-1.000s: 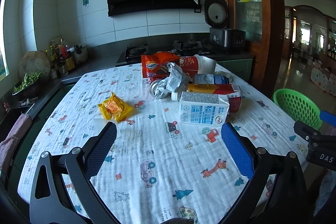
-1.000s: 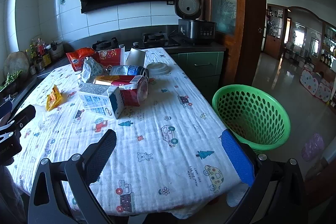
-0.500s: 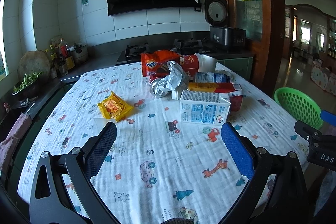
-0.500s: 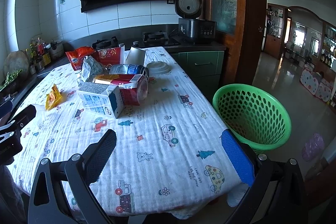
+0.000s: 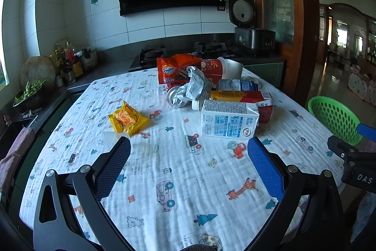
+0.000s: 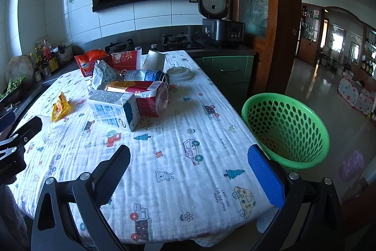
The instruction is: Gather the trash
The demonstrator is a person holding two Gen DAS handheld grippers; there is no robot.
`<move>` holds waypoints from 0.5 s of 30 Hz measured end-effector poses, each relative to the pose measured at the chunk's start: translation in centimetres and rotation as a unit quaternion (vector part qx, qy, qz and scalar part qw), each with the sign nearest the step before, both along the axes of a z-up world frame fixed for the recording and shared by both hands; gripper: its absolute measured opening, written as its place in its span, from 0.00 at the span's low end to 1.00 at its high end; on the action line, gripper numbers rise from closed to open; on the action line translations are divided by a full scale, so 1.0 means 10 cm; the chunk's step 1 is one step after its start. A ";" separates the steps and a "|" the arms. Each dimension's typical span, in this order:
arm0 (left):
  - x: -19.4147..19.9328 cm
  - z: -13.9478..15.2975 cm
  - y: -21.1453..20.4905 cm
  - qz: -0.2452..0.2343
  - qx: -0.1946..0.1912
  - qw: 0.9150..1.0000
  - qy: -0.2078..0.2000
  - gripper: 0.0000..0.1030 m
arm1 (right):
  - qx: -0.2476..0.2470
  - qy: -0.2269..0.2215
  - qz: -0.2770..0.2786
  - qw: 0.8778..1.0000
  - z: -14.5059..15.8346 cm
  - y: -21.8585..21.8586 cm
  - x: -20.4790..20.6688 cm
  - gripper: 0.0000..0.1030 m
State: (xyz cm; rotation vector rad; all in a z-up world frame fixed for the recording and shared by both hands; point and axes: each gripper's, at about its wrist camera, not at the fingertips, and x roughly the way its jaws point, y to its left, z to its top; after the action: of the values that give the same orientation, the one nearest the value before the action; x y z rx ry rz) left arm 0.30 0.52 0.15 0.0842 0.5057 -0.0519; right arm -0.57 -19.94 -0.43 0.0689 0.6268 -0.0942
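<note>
Presently: both tools, left tool (image 5: 189, 161) and right tool (image 6: 189, 164), spread apart, empty; milk carton (image 5: 229, 121) nearest, best pinched across narrow sides, then carried to basket (image 6: 285, 128) beside it.

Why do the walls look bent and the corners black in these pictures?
Left wrist view: the wide lens bows the tiled wall and darkens the corners, while window light washes out the left edge. Right wrist view: the same bending curves the cabinet, and the floor shows glare.
</note>
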 end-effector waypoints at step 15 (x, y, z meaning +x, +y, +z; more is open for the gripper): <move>0.15 -0.04 0.07 0.009 -0.001 1.000 0.010 0.95 | 0.001 0.008 0.021 1.000 -0.04 0.07 0.14 0.94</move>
State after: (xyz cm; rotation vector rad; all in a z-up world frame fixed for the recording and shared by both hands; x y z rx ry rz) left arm 1.80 1.25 -0.22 0.0778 0.5270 -0.0352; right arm 0.87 -19.26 -0.87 0.0577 0.6436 -0.0534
